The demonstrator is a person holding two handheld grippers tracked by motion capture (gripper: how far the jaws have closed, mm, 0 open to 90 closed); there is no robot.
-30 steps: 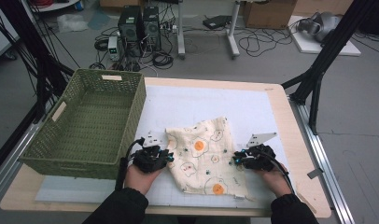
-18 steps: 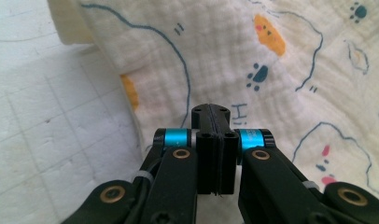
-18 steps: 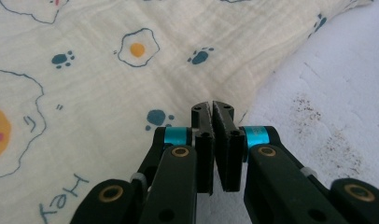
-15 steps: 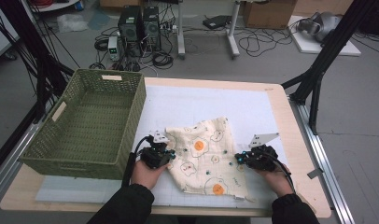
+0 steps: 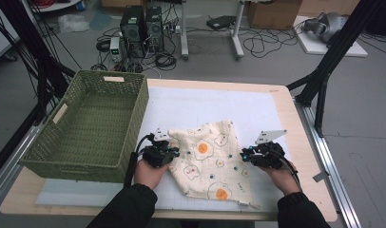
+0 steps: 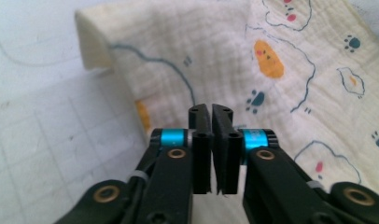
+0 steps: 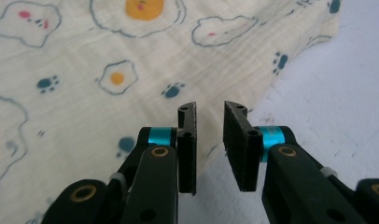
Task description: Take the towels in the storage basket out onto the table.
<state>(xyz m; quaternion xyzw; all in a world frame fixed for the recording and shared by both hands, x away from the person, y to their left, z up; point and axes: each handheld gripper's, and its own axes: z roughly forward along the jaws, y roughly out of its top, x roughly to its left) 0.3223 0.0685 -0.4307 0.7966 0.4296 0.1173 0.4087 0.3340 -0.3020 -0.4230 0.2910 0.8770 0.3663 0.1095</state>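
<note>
a cream cloth (image 5: 211,159) with fried eggs and little blue paws printed on it lies crumpled on the white mat (image 5: 205,107), nearer the front edge of the table (image 5: 303,156) and about midway between its left and right edges. the left gripper (image 5: 168,151) sits at the cloth's left edge, held by the left hand (image 5: 150,171). in the left gripper view its two black jaws stand together with only a thin slit between them, right over the cloth (image 6: 290,60), and no cloth can be seen pinched in the slit. the right gripper (image 5: 244,155) sits at the cloth's right edge, held by the right hand (image 5: 282,175). in the right gripper view its jaws have just been opening and now stand a little apart, with the cloth's edge (image 7: 131,79) lying under the gap and nothing squeezed between the pads. a green woven basket (image 5: 89,123) stands along the left edge of the table, just beside the left gripper.
</note>
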